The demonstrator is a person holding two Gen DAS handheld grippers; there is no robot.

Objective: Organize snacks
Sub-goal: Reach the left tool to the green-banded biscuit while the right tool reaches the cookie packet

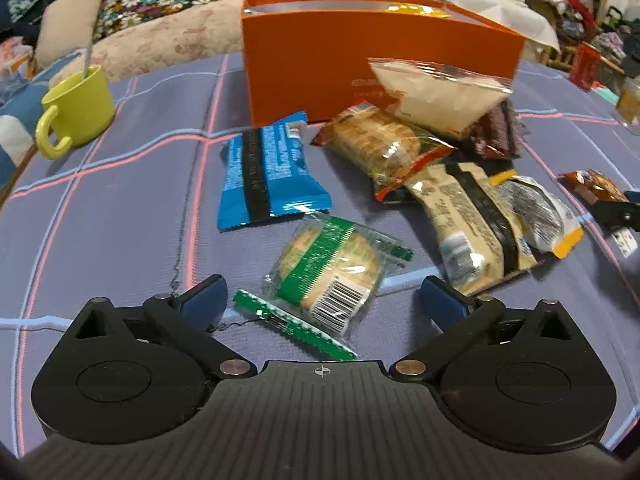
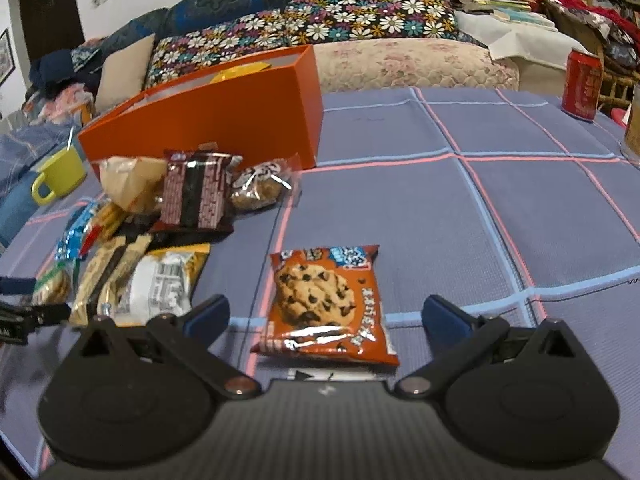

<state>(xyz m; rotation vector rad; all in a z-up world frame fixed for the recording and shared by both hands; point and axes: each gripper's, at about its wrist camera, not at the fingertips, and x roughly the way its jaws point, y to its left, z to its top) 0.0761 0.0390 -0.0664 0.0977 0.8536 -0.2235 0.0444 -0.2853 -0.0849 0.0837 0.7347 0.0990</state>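
**Snack packets lie loose beside the orange box, both grippers wide and empty**

Snacks are spread on the checked blue cloth [image 1: 120, 216] in front of the orange box [image 1: 320, 60], which stands open at the top with something yellow already inside.

On the left side, the left gripper [image 1: 322, 304] has its jaws wide apart, and they press on nothing. Between the fingers lies the green cookie packet [image 1: 326, 276], flat on the cloth. I judge it light and fragile: a round biscuit in thin, slippery film that can crack under a hard squeeze. Its long axis runs at a slant, from the crimped green end near the gripper to the other crimped end, farther off and to the right. A grip across the round middle seems safest, because the flat ends would probably bend or slip. Just behind it lies the blue bar [image 1: 268, 172], long axis pointing roughly away toward the box.

More to the right is the heap of mixed packets [image 1: 460, 184], overlapping each other.

On the right side, the right gripper [image 2: 326, 312] also stands fully open and holds nothing. The chocolate chip cookie packet [image 2: 326, 304] lies flat between its fingers, apart from the heap, with the long axis pointing away from the gripper. It looks light, glossy and brittle inside; holding it across the short width looks best.
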